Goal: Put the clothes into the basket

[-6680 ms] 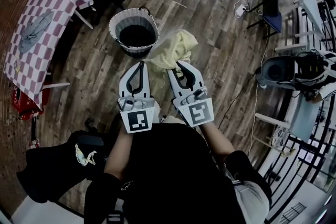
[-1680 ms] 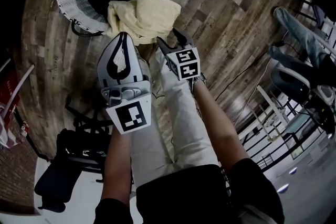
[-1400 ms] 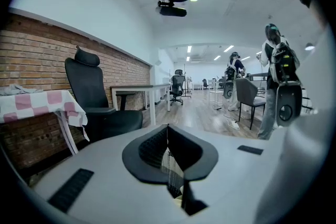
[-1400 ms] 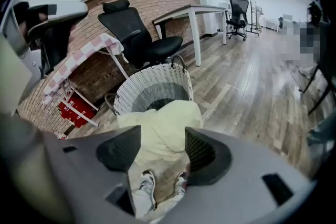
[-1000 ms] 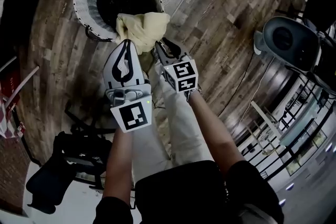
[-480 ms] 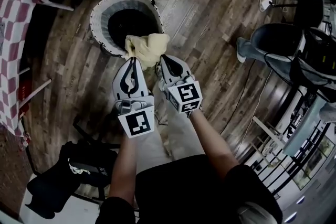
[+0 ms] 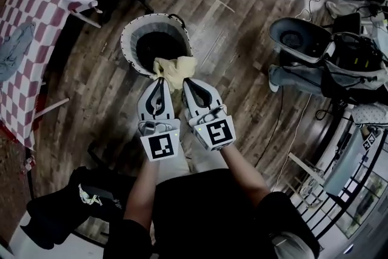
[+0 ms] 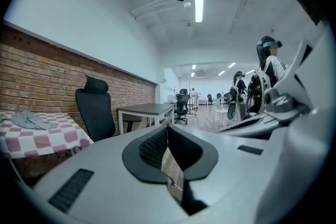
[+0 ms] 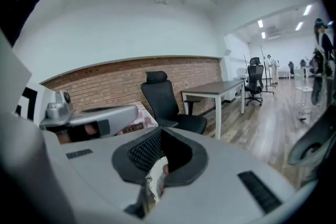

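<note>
A pale yellow cloth (image 7: 175, 67) hangs bunched over the near rim of the round woven basket (image 7: 130, 39), whose inside is dark. My left gripper (image 7: 160, 79) and right gripper (image 7: 187, 80) sit side by side just this side of the basket. Both are shut on the cloth's near edge. In the left gripper view the jaws (image 8: 168, 127) meet, with a thin strip of cloth (image 8: 172, 174) pinched between them. The right gripper view shows the same: closed jaws (image 9: 160, 130) with a fold of cloth (image 9: 153, 179) between them. Both gripper views look out across the room, so the basket is hidden there.
A red-checked table (image 7: 42, 15) at the left carries a grey garment (image 7: 13, 48). A black bag (image 7: 63, 212) lies at the lower left. Grey chairs and equipment (image 7: 303, 39) with cables stand at the right. An office chair (image 9: 163, 99) and desk (image 9: 218, 89) stand ahead.
Both grippers have risen with the yellow cloth held between them. The basket now looks smaller and farther below, and the cloth hangs over its near rim.
</note>
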A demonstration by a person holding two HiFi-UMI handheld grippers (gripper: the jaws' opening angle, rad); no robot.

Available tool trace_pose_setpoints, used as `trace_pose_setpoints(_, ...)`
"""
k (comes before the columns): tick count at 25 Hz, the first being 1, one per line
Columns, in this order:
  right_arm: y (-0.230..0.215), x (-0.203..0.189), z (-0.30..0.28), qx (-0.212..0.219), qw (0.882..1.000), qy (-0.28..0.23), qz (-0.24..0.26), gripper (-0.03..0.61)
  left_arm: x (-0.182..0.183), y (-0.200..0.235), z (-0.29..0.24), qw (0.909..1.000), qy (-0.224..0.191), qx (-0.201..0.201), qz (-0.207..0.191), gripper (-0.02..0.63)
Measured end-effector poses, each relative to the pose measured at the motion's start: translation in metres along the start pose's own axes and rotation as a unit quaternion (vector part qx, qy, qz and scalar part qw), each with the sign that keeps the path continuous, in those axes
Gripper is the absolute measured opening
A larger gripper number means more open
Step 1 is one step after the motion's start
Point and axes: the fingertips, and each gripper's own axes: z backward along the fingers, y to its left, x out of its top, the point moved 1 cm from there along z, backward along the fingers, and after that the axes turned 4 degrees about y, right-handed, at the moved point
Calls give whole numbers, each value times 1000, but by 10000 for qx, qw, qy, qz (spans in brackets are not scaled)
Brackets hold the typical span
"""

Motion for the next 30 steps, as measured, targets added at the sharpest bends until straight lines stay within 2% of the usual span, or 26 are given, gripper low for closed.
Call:
trace_pose_setpoints(2,13,25,12,113,9996,-209,119,9,19,2,10,10000,-86,2,-25,14)
trace_pose_setpoints(5,31,57,32,227,9986,-426,230,9,49,4,29,9994,-312,64,149,14)
trace_pose_setpoints(10,53,101,56,355,9961,-681,437,9,87,6,56,9991,-405,5,-151,14)
trace_pose_setpoints(13,66,129,71,440,9936,-937,444,9,108,9,74,9987,-516,14,54,14)
trace_pose_setpoints(15,73,146,83,478,9922,-1075,404,9,122,7,86,9980,-516,-93,-361,14)
trace_pose_setpoints(16,76,154,90,498,9917,-1120,394,9,130,6,91,9976,-557,-108,-386,14)
trace_pose_setpoints(18,81,167,100,550,9910,-1157,386,9,145,4,101,9972,-751,-45,45,14)
trace_pose_setpoints(19,84,173,105,592,9904,-1185,393,9,153,3,106,9966,-809,-44,127,14)
trace_pose_setpoints(27,93,209,126,719,9846,-1504,533,9,200,-8,113,9908,-989,-281,-880,14)
trace_pose_setpoints(29,93,216,131,715,9841,-1538,529,9,206,-10,117,9904,-1014,-307,-884,14)
trace_pose_setpoints(30,91,218,134,686,9850,-1497,523,9,209,-10,118,9916,-1053,-275,-692,14)
